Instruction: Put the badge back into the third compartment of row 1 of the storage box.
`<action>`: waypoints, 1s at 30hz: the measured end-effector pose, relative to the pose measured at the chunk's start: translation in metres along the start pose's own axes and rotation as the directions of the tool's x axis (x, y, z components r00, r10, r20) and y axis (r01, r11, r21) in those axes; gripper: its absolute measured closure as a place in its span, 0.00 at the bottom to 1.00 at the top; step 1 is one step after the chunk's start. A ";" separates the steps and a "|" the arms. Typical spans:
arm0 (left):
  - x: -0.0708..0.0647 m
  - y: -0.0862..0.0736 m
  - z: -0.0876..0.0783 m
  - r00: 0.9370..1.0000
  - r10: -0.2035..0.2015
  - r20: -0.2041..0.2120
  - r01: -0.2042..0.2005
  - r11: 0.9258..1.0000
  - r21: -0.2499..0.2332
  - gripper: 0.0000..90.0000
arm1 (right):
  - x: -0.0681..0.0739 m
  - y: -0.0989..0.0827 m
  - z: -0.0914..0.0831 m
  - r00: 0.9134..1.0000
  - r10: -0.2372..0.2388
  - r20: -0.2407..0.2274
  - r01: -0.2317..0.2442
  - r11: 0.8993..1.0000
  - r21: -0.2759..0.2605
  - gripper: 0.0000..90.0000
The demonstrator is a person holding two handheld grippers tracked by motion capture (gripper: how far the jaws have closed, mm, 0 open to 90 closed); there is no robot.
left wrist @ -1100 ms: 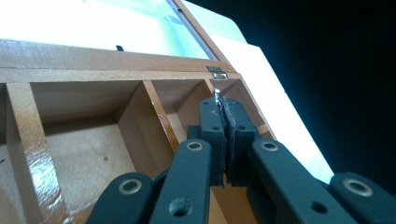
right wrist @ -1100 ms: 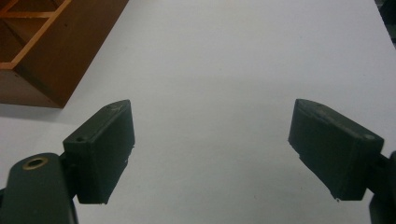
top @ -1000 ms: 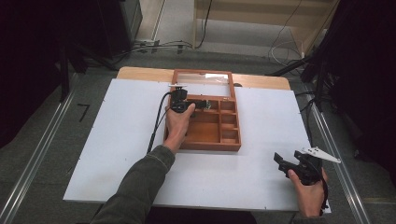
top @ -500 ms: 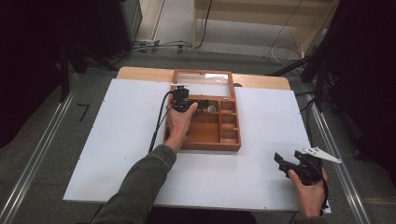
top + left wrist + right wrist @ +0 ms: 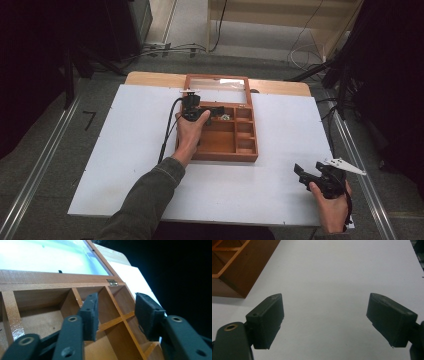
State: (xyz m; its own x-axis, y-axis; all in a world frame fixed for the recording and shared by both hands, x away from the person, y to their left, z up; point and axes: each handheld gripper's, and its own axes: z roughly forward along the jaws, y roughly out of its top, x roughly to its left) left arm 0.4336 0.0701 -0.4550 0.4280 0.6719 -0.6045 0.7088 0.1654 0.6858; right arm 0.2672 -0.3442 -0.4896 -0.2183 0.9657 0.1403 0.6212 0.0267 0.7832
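Observation:
A wooden compartment box lies mid-table with its glass lid folded open at the back. My left gripper hovers over the box's back row, its jaws pointing right toward a small pale item in one compartment. Seen from the left gripper view, the left gripper is open above the dividers of the box, with nothing between its pads. My right gripper rests low at the table's front right. It too is open, the right gripper having only bare white table between its jaws.
The white tabletop surrounds the box, with a wooden strip along its back edge. A brass hinge joins lid and box. The box's near corner sits up and left of the right gripper. Cables trail on the floor behind.
The left hand has shifted very slightly over the box's back compartments. The right gripper has stayed where it was.

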 end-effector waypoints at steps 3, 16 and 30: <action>-0.003 -0.002 -0.006 1.000 0.009 0.007 -0.009 1.000 0.001 0.52 | 0.000 0.000 0.000 1.000 0.000 0.000 0.000 1.000 0.001 0.14; -0.007 -0.010 -0.028 1.000 0.024 0.008 -0.024 1.000 -0.008 0.35 | 0.001 0.000 0.000 1.000 -0.001 0.003 0.001 1.000 0.001 0.14; -0.006 -0.017 -0.039 0.999 0.032 0.011 -0.032 0.999 -0.009 0.32 | 0.002 -0.001 -0.001 1.000 -0.001 0.003 0.001 1.000 0.001 0.14</action>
State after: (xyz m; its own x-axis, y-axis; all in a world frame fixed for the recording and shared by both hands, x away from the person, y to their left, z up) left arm 0.3968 0.0917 -0.4474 0.4563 0.6691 -0.5866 0.6898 0.1505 0.7082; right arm 0.2656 -0.3426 -0.4895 -0.2169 0.9665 0.1373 0.6217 0.0284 0.7827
